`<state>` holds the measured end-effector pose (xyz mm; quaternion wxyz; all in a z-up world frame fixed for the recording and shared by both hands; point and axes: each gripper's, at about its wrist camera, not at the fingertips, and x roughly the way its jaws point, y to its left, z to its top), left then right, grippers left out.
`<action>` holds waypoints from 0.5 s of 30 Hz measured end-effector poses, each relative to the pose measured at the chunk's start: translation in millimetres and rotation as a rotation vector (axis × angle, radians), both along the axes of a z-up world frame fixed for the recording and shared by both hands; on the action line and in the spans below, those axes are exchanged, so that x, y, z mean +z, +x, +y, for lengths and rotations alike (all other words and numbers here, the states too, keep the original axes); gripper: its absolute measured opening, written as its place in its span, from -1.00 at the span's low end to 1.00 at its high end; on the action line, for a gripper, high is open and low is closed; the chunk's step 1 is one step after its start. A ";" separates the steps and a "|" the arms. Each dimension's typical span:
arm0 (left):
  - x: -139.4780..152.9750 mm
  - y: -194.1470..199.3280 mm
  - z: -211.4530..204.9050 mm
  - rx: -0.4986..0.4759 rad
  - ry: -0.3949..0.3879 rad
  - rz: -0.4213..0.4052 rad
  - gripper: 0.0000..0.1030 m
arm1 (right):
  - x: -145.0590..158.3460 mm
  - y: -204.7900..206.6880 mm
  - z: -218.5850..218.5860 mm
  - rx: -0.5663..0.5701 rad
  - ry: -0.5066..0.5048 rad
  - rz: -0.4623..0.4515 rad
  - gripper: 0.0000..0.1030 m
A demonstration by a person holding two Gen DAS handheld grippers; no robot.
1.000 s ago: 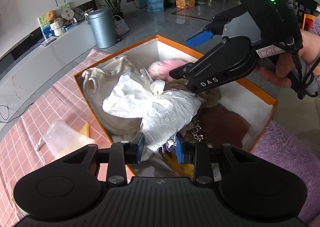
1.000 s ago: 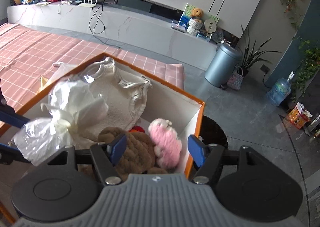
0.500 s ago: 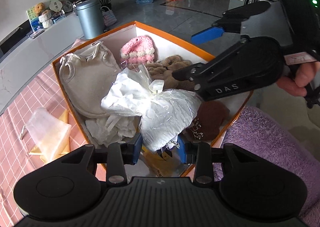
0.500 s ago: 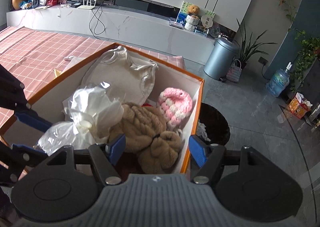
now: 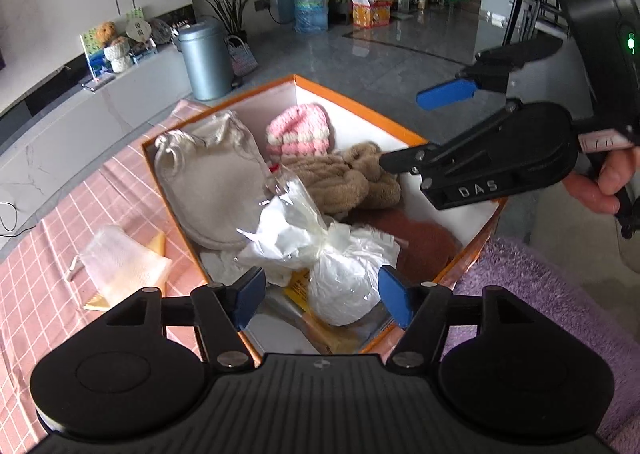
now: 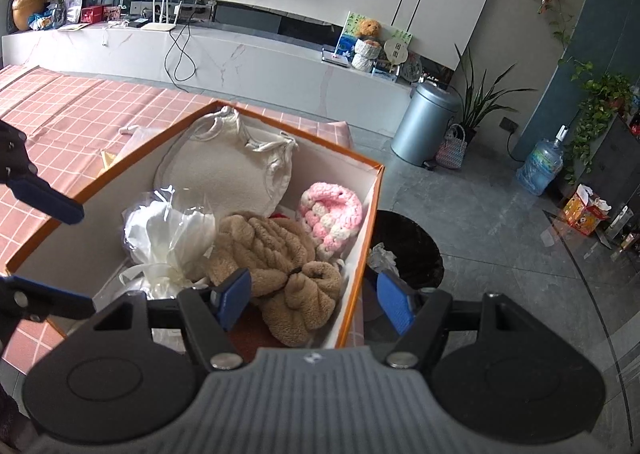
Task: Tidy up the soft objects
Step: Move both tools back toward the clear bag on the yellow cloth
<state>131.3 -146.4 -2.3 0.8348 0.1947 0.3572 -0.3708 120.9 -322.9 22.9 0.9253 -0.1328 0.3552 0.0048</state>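
Each hand-held gripper is matte black plastic with two blue rubber pads on slim black fingers. The left hand-held gripper (image 5: 322, 298) shows two round discs flanking a ribbed centre plate, with silver screws at the finger pivots. The right hand-held gripper (image 6: 314, 300) has a grey ribbed plate; seen from the side it bears white letters "DAS", a green light and a pale label near the handle.

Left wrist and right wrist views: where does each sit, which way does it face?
Left wrist: on the left gripper, looking down into the orange box; fingers opening around the white plastic bag; right gripper and hand visible.
Right wrist: on the right gripper, over the box's opposite side, facing the TV wall.
Shared: box, bag, pink knit.
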 end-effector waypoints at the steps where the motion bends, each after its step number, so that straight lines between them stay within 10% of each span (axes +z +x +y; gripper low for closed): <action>1: 2.2 -1.4 1.9 0.004 -0.007 -0.004 0.49 | 1.1 -1.9 0.8 -0.001 -0.001 -0.006 0.41; 15: 24.7 -15.8 49.1 0.161 -0.144 -0.064 0.49 | 23.3 -34.8 27.7 0.029 0.058 -0.081 0.48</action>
